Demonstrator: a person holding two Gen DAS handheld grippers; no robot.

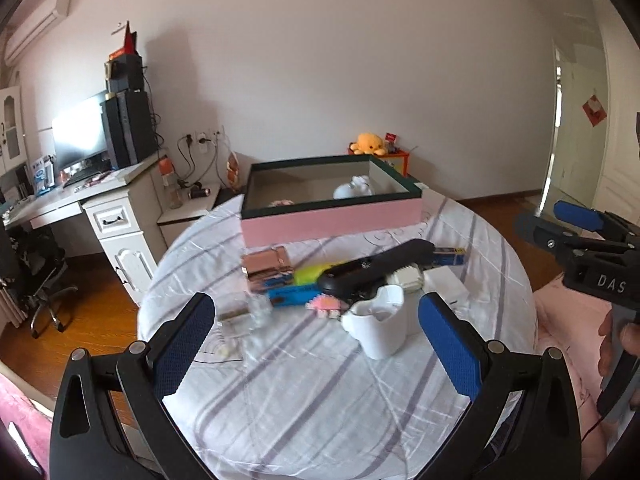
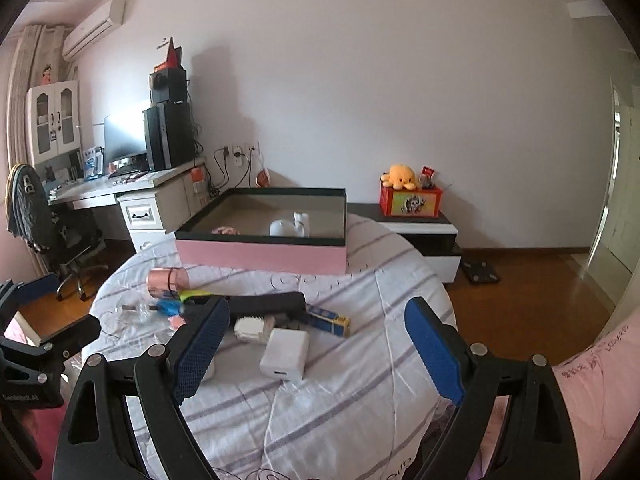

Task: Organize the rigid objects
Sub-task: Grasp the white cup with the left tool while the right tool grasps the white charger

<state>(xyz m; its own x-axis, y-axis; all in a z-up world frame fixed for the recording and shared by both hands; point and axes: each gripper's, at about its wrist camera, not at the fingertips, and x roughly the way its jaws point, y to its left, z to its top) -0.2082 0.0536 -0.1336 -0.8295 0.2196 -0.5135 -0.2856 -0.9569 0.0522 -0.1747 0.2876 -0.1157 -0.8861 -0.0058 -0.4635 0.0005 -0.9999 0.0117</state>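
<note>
A round table under a striped white cloth (image 1: 320, 392) (image 2: 352, 400) carries a pile of small things. Among them are a long black case (image 1: 376, 268) (image 2: 264, 304), a white mug (image 1: 380, 328), a white charger block (image 2: 286, 354), a rose-gold box (image 1: 268, 266) (image 2: 168, 280), a blue-and-yellow carton (image 1: 450, 257) (image 2: 330, 318) and a clear glass (image 1: 260, 310). Behind them stands a pink box with a dark rim (image 1: 332, 222) (image 2: 260, 256), with a white ceramic piece (image 1: 354, 189) (image 2: 288, 226) inside. My left gripper (image 1: 317, 304) (image 2: 60, 308) hangs open just short of the mug. My right gripper (image 2: 318, 308) (image 1: 552, 226) is open above the charger, holding nothing.
A white desk (image 1: 100, 200) with a monitor and a black office chair (image 1: 40, 280) stand at the left on a wood floor. A low cabinet (image 2: 420, 228) with a red box and a yellow plush is behind the table. Pink fabric (image 2: 592, 392) lies at the right.
</note>
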